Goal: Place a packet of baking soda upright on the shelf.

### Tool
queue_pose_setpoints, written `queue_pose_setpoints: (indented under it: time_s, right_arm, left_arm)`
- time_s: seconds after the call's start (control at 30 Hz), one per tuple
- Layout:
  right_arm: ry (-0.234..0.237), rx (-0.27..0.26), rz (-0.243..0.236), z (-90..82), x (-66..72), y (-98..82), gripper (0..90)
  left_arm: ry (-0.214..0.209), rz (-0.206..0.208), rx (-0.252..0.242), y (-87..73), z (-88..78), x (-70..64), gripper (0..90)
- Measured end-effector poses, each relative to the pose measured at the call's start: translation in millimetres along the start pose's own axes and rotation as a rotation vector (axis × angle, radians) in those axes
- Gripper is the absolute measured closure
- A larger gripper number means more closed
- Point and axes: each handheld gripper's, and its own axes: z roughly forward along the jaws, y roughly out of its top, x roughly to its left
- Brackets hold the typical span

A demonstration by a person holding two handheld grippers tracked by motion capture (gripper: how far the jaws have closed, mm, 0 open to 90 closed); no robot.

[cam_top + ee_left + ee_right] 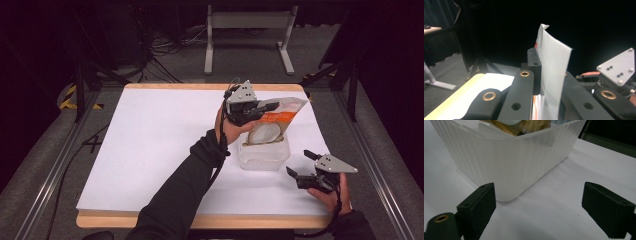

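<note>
A white snack bag (274, 119) with an orange band leans at a tilt, its lower end inside a translucent ribbed plastic bin (265, 156) on the white table (155, 145). My left gripper (271, 107) is shut on the bag's upper edge; in the left gripper view the white bag edge (552, 72) stands pinched between the black jaws. My right gripper (300, 162) hovers open just right of the bin near the table's front, with nothing between its jaws. In the right gripper view the bin wall (506, 162) is close ahead and the bag's bottom (516, 126) shows over the rim.
The table's wooden edge (200, 220) runs along the front. Metal rails flank the table, and a grey stand (247, 30) with cables sits on the floor beyond. The right gripper's grey plate (619, 66) is in the left gripper view.
</note>
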Motion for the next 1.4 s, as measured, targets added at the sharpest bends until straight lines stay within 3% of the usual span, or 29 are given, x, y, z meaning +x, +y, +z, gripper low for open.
queue_pose_setpoints:
  time_s: [0.37,0.6,0.67,0.77,1.0,1.33,1.4]
  right_arm:
    - [0.003,0.004,-0.002,0.3,0.3,0.1,12.8]
    - [0.006,0.004,-0.003,0.4,0.3,0.1,12.8]
    - [0.006,0.007,-0.006,0.5,0.6,0.2,12.8]
    - [0.005,0.007,-0.005,0.5,0.5,0.2,12.8]
    - [0.007,0.005,-0.004,0.5,0.5,0.0,12.7]
    - [0.008,0.005,-0.004,0.4,0.5,0.1,12.7]
    - [0.009,0.005,-0.005,0.4,0.4,0.1,12.6]
  left_arm:
    - [-0.033,0.026,-0.016,-5.5,-7.0,2.8,89.6]
    - [-0.118,0.0,-0.052,-16.0,-19.3,2.6,89.7]
    - [-0.156,0.003,-0.068,-16.3,-20.0,-1.5,89.6]
    - [-0.177,0.022,-0.069,-13.7,-18.6,-8.8,89.6]
    - [-0.202,0.057,-0.051,-11.5,-13.1,-19.1,89.6]
    - [-0.19,0.035,-0.036,-20.5,-17.6,-7.2,89.6]
    - [-0.206,0.027,-0.031,-24.6,-19.0,-4.9,89.6]
